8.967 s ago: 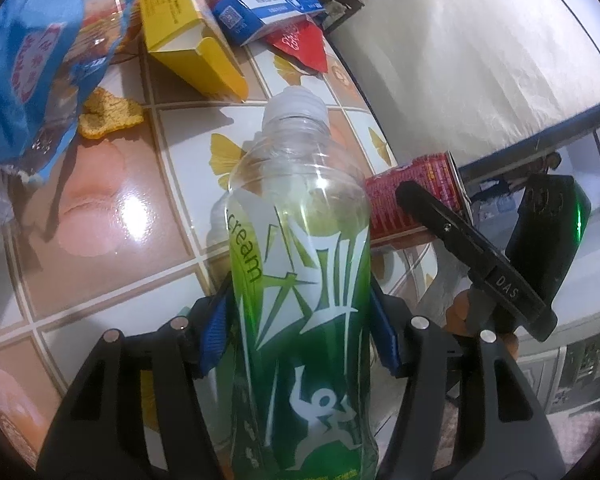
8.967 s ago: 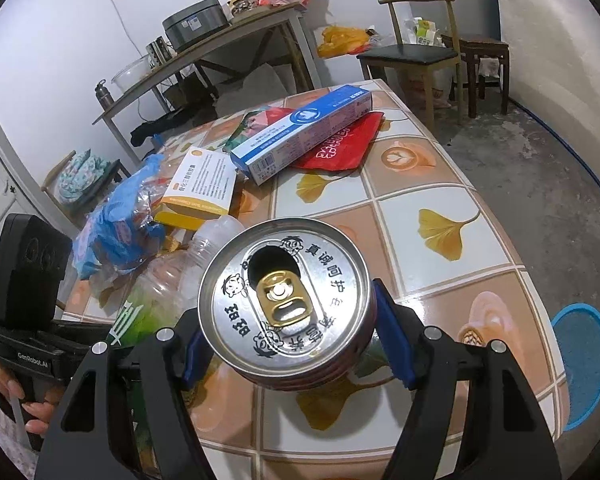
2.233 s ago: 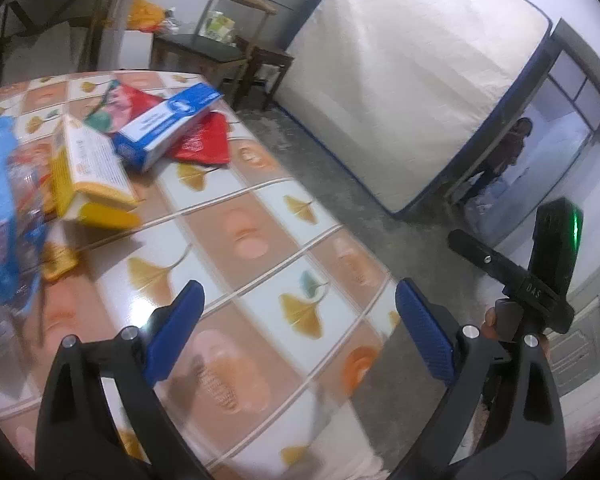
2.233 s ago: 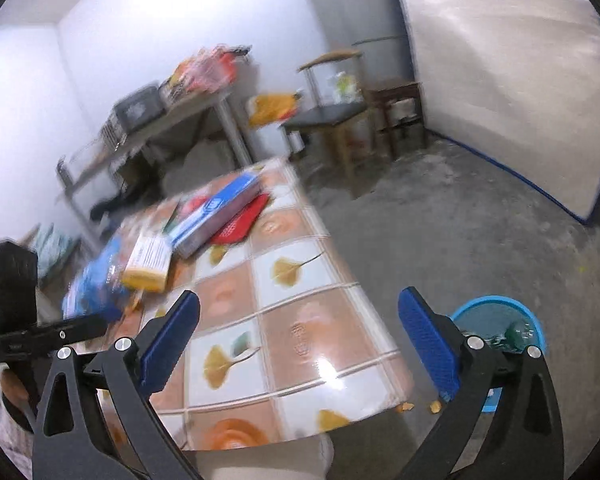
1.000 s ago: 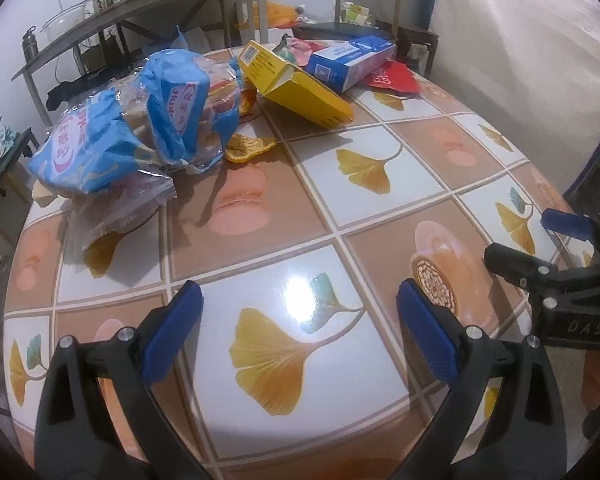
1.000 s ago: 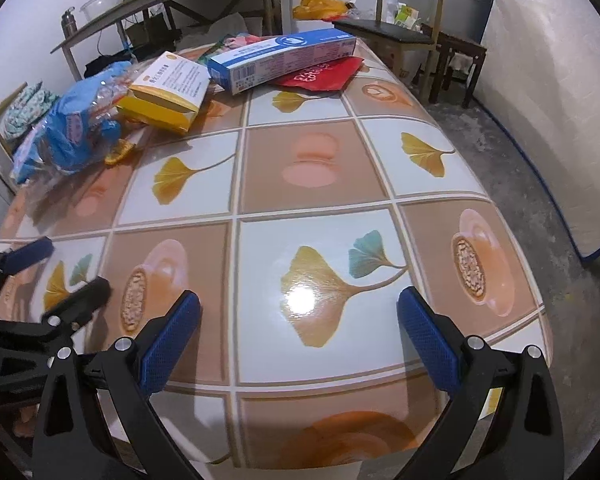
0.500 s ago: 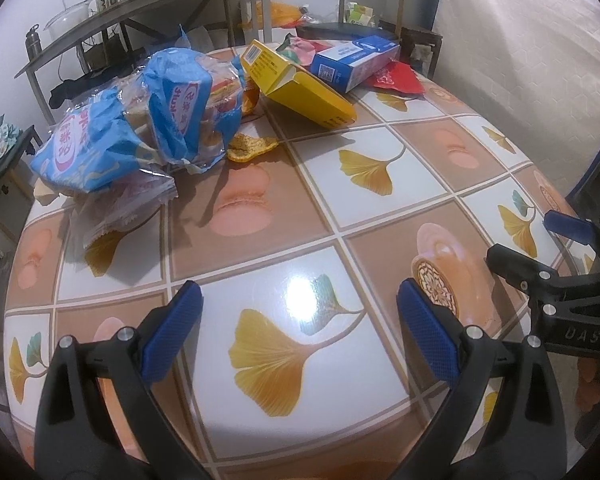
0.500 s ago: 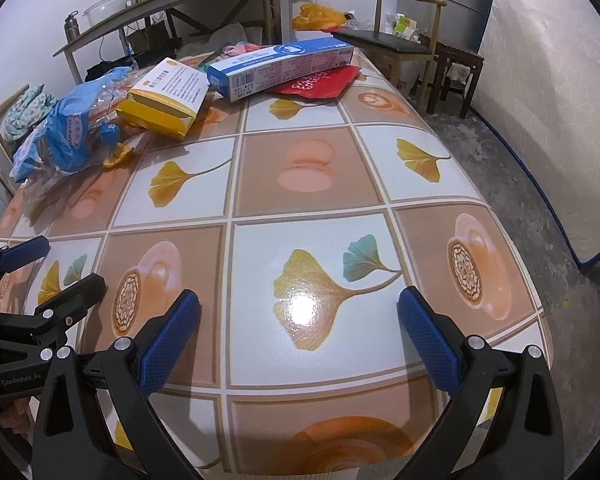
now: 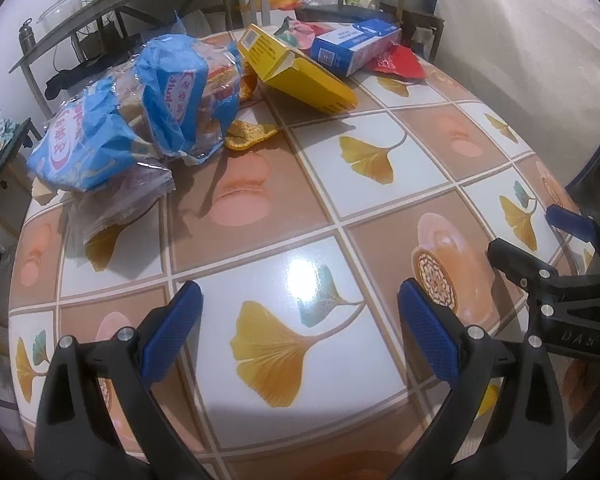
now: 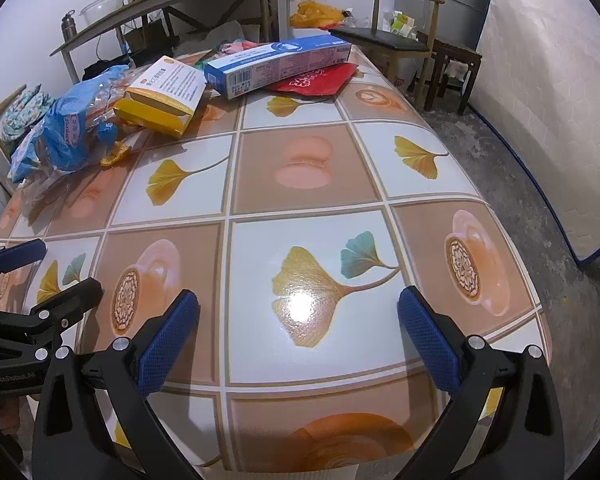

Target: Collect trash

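Both claws (image 9: 300,332) (image 10: 298,332) agape, empty

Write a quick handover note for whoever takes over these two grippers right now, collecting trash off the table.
Left gripper: open, nothing between its fingers, hovering over the near edge of the table.
Right gripper: open, nothing held, also over the near edge.
Trash on the far side of the table: blue plastic bags, a yellow box tilted beside them, an orange scrap in front of the bags, a blue and white box lying on a red packet.
Done: near half of the table carries no trash.
Left: all five pieces above; no bin shows in either view.
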The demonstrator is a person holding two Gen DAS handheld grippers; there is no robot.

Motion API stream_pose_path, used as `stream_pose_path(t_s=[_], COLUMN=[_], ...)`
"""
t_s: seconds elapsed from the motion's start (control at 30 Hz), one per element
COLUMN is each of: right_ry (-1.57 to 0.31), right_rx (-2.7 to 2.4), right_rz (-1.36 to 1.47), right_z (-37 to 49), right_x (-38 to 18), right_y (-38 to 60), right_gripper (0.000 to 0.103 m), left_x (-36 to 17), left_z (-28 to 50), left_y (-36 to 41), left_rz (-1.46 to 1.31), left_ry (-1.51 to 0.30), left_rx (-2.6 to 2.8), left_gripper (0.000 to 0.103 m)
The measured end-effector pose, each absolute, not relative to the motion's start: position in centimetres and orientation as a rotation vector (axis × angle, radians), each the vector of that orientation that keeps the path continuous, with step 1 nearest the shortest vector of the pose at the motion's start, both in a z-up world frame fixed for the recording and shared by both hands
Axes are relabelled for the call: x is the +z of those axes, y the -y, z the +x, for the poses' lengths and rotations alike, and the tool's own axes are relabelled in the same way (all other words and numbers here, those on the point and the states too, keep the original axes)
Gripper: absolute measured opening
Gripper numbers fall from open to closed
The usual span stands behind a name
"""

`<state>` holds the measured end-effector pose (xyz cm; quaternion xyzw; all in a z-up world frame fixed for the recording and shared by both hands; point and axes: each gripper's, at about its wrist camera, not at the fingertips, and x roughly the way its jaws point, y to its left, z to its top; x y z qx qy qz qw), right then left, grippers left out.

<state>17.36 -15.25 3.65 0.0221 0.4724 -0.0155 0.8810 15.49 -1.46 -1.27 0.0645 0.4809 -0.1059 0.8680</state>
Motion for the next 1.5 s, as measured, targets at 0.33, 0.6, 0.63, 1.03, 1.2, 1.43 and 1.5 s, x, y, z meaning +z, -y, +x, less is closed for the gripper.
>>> stream_pose_path(t_s=[0.33,0.6,0.63,1.03,1.2,1.43,1.5], right_ry=[-0.981,-0.957,-0.954,-0.924,-0.924,-0.921,-0.923], right_rx=[-0.047,-0.052,-0.052,-0.050,-0.049,-0.058,-0.060], right_rz=[0.052,0.053,0.053,0.051,0.050,0.054,0.054], right_z=[17.4,17.2,17.1,16.6,16.6,16.6,16.5], right_x=[3.7,3.6,3.6,3.6,3.6,3.5,3.6], right_y=[15.2,15.2,15.2,15.2,15.2,15.2,15.2], right_gripper=[0.097,0.097,0.097,0.097,0.097,0.097,0.097], left_x=[-1.3,-1.3,-1.3,-1.0,0.7,2.7,3.1], left_z=[15.1,14.8,14.7,14.5,13.4,13.1,13.2], left_y=[1.4,1.5,1.5,1.2,0.5,-1.6,-2.2], left_rz=[0.112,0.109,0.108,0.120,0.141,0.101,0.100], left_ry=[-0.997,-0.982,-0.981,-0.992,-0.892,-0.789,-0.760], left_rx=[-0.181,-0.164,-0.163,-0.224,-0.236,-0.223,-0.213], left_gripper=[0.096,0.096,0.096,0.096,0.096,0.096,0.096])
